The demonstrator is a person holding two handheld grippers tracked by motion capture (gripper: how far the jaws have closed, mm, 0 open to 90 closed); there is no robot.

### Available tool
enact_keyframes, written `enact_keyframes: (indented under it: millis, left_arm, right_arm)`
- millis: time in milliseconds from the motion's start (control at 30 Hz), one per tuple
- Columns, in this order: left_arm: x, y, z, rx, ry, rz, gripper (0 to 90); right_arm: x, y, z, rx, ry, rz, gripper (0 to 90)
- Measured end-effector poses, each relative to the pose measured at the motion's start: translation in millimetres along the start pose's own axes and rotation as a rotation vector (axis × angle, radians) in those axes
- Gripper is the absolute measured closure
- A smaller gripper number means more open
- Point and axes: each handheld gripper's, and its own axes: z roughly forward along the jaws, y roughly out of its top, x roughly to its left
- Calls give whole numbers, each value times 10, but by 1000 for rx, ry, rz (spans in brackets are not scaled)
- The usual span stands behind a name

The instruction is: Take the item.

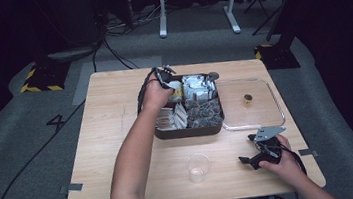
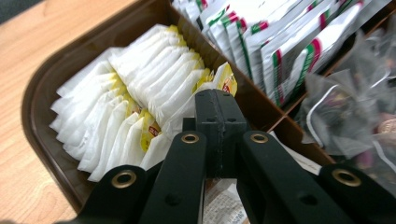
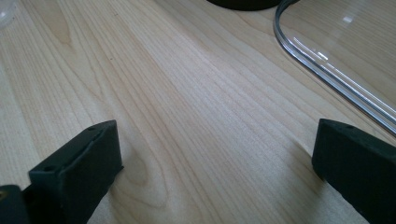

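High view: your left gripper is over the far-left compartment of the dark tray; left gripper view shows its jaws pressed together, pinching the top of one white-and-yellow tea bag that stands just above the row it sits in. Your right gripper rests on the wooden table near the clear lid, jaws wide apart, nothing between them; clear cup stands to its left.

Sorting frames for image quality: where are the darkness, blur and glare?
High view: room dark, table evenly lit. Left gripper view: tea bags sharp, clear packets at the right edge soft. Right gripper view: wood grain crisp, glints on the clear lid, near jaws slightly soft.
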Motion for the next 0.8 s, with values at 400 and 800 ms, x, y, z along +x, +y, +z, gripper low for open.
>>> enact_keyframes:
  millis: [400, 800]
  left_arm:
    - [-89, 12, -372, -86, -38, 25, 900]
    - [-292, -256, -898, -181, -83, 69, 900]
  right_arm:
    - [1, 0, 0, 1, 1, 2, 15]
    - [3, -3, -4, -5, 3, -4, 28]
